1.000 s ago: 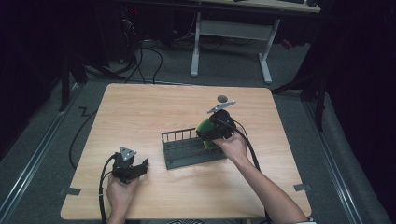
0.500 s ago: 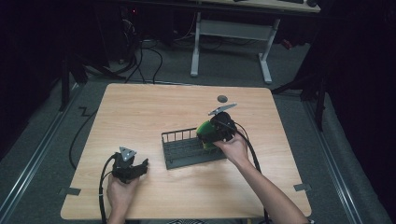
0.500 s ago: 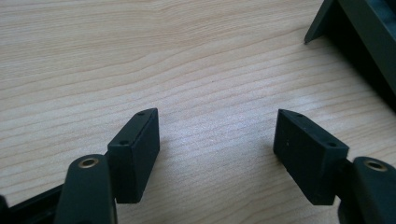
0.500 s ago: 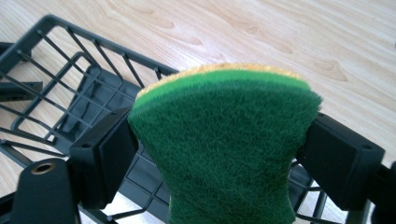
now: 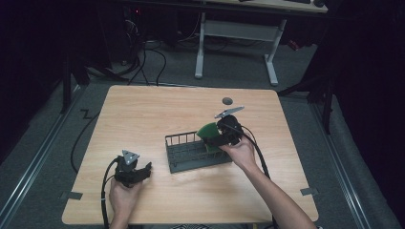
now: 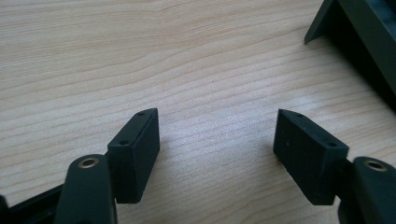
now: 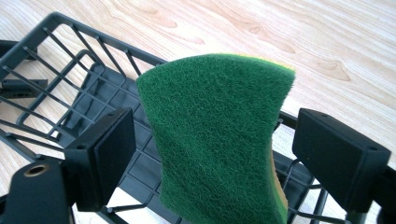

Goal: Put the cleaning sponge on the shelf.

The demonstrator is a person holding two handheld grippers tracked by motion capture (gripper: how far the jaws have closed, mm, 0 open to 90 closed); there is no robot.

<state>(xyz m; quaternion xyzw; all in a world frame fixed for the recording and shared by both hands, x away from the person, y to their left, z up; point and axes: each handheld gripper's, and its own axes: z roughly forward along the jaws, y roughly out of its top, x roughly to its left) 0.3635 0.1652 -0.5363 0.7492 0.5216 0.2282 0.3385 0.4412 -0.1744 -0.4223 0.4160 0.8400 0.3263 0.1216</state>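
Right gripper view puts the sponge (image 7: 219, 140) before us: a waisted pad with a coarse, fuzzy green scouring face and a thin yellow foam layer along its far edge. It stands on end in the rack (image 7: 70, 88), a dark tray of thin straight bars over a gridded floor, at the rack's right end as we see it from above. Our right gripper (image 7: 212, 149) has matte black, blocky pads on either side of the sponge, with a gap on each side, so they stand apart and press on nothing; the jaws have just been opening with the sponge between them.

From the high view, the sponge (image 5: 208, 131) rises above the rack (image 5: 191, 155) near the middle of the table (image 5: 157, 109), a pale wood-grain top with rounded corners. Our right gripper (image 5: 217, 138) sits by the rack's right end, and against the earlier frames neither the rack nor the sponge has shifted.

Our left gripper (image 5: 143, 169) rests near the table's front left, well apart from the rack, in the same spot as before. In the left gripper view its pads (image 6: 137, 149) are spread wide over bare wood, with a rack corner (image 6: 359, 32) at the upper right.
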